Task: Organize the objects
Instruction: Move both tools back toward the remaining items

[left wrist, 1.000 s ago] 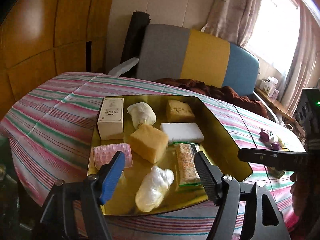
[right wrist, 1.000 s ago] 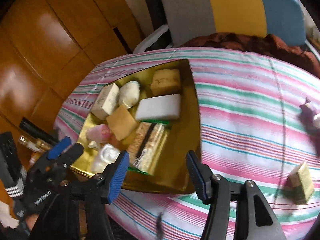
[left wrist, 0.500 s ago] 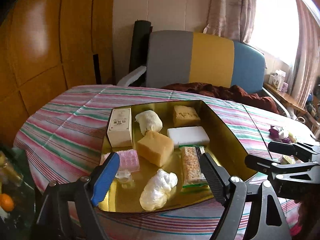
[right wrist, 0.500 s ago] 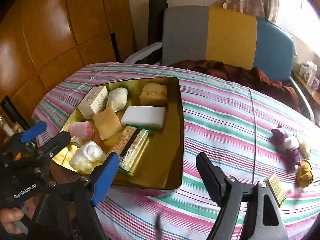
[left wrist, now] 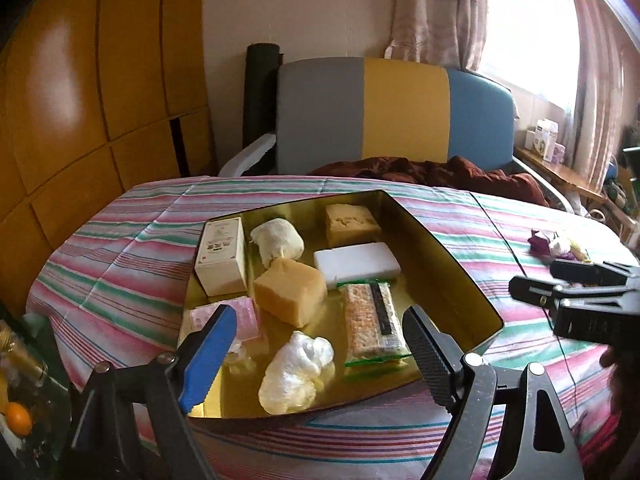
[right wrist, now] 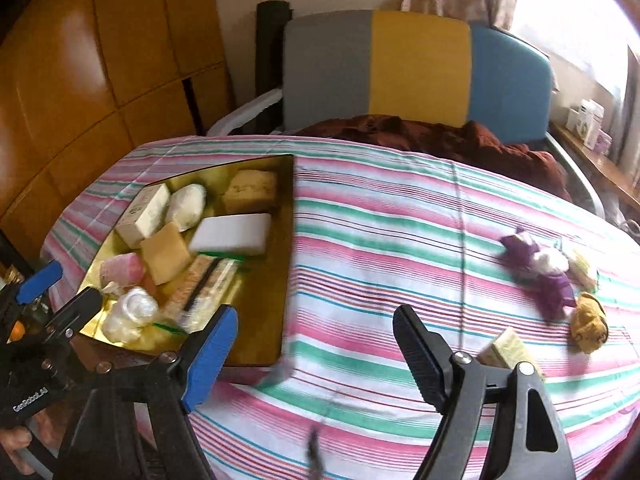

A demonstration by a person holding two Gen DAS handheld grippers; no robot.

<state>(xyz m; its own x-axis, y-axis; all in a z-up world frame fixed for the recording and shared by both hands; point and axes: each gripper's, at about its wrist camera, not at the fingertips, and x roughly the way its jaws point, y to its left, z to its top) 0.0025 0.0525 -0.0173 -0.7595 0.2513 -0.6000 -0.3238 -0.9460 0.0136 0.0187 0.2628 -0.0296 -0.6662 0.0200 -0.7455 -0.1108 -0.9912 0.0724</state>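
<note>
A gold tray (left wrist: 444, 256) on the striped tablecloth holds a white box (left wrist: 221, 256), a cream bundle (left wrist: 278, 242), two tan blocks (left wrist: 290, 296), a white sponge (left wrist: 356, 265), a snack packet (left wrist: 372, 324), a pink item (left wrist: 242, 318) and a clear plastic bag (left wrist: 296, 368). My left gripper (left wrist: 316, 360) is open and empty at the tray's near edge. My right gripper (right wrist: 316, 356) is open and empty over the cloth right of the tray (right wrist: 286, 264). Loose on the right lie purple and white toys (right wrist: 540, 268), a yellow toy (right wrist: 588, 320) and a small box (right wrist: 510, 348).
A grey, yellow and blue chair (left wrist: 392, 112) with a brown cloth (left wrist: 440, 172) stands behind the table. Wooden panels (left wrist: 80, 100) fill the left. A bottle and an orange (left wrist: 18, 420) sit low at the left. A shelf with boxes (left wrist: 546, 146) is at the right.
Both grippers have pulled back and risen, so more of the room and table shows. The right gripper has swung right, towards the loose toys. Both stay open.
</note>
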